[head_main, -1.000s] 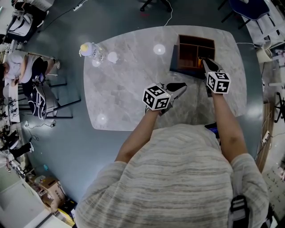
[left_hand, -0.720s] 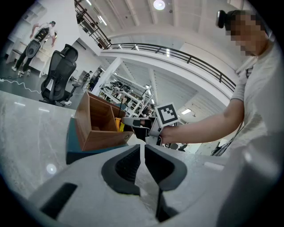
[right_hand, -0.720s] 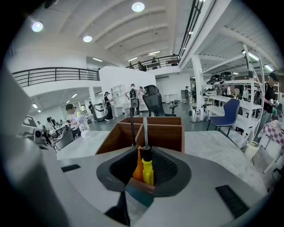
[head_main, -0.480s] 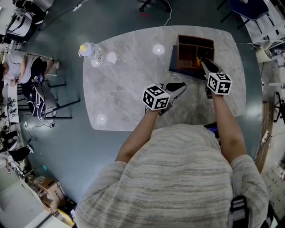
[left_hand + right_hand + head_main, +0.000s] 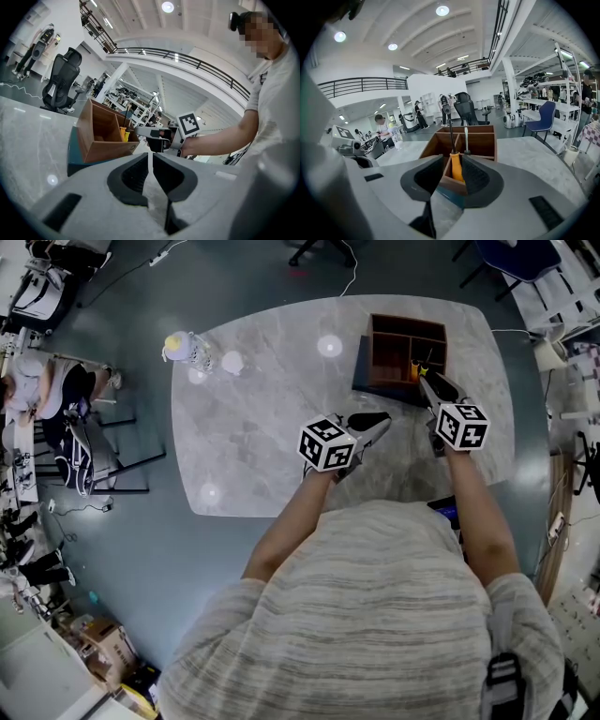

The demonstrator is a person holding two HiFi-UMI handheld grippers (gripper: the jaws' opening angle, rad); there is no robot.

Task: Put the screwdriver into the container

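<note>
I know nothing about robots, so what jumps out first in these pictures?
A brown wooden compartment box sits at the far right of the grey marble table, with an orange-handled screwdriver standing handle-down in a near compartment. Just before it is the right gripper, whose fingers have just been opening; the screwdriver shows through their gap, ungripped. The left gripper is held shut over mid-table.

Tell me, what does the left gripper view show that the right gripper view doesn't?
Only the left gripper view: the person doing the work, with a bare forearm and pale shirt. Only the right gripper view: a clear plastic bottle with yellow cap and a blue chair. Both: the brown wooden divided box on the grey marble table, an orange-handled screwdriver standing inside.
</note>
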